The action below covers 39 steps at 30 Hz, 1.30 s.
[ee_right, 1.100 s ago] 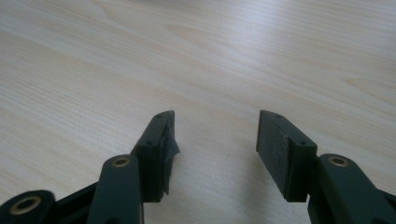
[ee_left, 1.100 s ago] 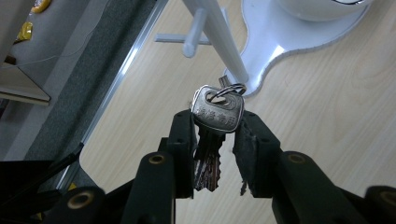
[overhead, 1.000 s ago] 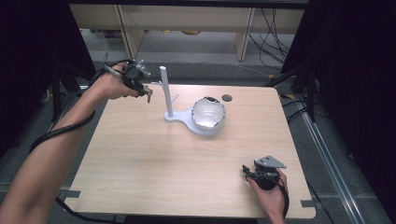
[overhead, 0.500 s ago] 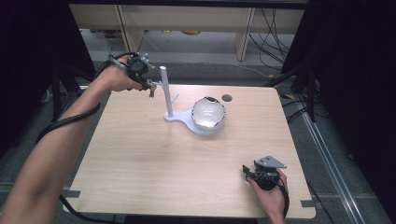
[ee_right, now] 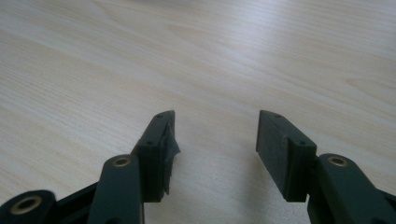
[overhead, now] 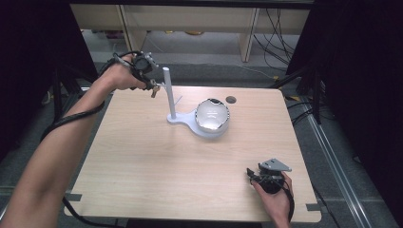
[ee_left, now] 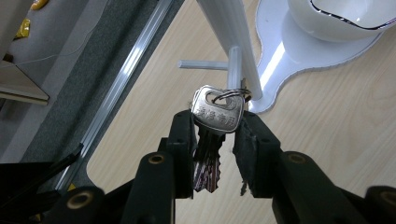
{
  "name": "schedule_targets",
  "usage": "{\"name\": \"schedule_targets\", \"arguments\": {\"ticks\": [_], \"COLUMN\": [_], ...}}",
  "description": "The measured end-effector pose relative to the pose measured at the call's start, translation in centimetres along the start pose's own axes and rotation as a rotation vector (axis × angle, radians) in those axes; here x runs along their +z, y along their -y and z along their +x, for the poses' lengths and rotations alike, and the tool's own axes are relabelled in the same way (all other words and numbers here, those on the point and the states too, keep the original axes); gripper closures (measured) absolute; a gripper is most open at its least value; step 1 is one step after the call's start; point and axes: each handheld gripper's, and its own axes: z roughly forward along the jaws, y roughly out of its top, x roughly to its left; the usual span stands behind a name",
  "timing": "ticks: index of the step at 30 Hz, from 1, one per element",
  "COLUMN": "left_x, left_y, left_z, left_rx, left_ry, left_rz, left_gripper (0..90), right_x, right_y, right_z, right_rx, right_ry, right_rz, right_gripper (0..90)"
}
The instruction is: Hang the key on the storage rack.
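Left gripper [ee_left: 215, 140], keys [ee_left: 217, 112] nearer peg [ee_left: 234, 65].

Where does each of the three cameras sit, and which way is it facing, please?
High view: above the person's side, looking forward and down on the table; both forearms show.
Left gripper view: rides the left gripper, facing the keys and white stand.
Right gripper view: rides the right gripper, facing bare tabletop.
High and left views share the stand.

Stamped characters across the flat head of the silver key [ee_left: 218, 112], seen in the left gripper view: one short row, looks like four Chinese characters, too soft to make out for certain. No other writing, brand, number or sign legible anywhere else on the bench [overhead: 142, 161].
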Motion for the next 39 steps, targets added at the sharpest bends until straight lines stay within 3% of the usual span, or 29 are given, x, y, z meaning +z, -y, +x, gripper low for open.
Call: {"name": "schedule_targets", "arguments": {"ticks": [4, 14, 19, 22, 24, 30, 34, 37, 39], "left_x": [0.1, 0.2, 0.2, 0.2, 0.1, -0.2, -0.5, -0.6, -0.5], "left_y": [-0.1, -0.5, -0.9, -0.9, -0.9, -1.3, -1.5, -1.9, -2.2], "left_z": [0.1, 0.1, 0.1, 0.1, 0.2, 0.3, 0.4, 0.4, 0.3], "left_rx": [0.004, 0.000, 0.025, 0.014, 0.026, 0.076, 0.094, 0.084, 0.109], "left_ry": [0.002, 0.002, -0.002, 0.003, -0.001, -0.010, -0.010, -0.014, -0.016], "left_rz": [0.008, 0.012, 0.032, 0.032, 0.039, 0.052, 0.077, 0.063, 0.076], "left_gripper": [68.1, 68.0, 67.9, 67.8, 67.8, 67.6, 69.4, 71.5, 71.5], "right_x": [0.0, 0.0, 0.1, 0.1, -0.1, -0.1, 0.0, 0.0, 0.0], "right_y": [0.0, 0.0, 0.1, 0.1, 0.0, 0.0, 0.0, 0.0, 0.1], "right_z": [0.1, 0.0, 0.0, 0.0, 0.1, 0.1, 0.0, 0.0, 0.1], "right_rx": [0.017, -0.002, 0.002, -0.003, 0.011, 0.011, -0.006, -0.006, 0.007], "right_ry": [-0.015, -0.001, -0.007, -0.011, -0.015, -0.016, -0.007, -0.007, -0.008], "right_rz": [0.008, 0.002, -0.006, -0.008, 0.014, 0.014, 0.004, 0.005, 0.008], "right_gripper": [48.2, 48.1, 48.1, 48.1, 48.0, 48.0, 47.9, 47.8, 47.9]}}
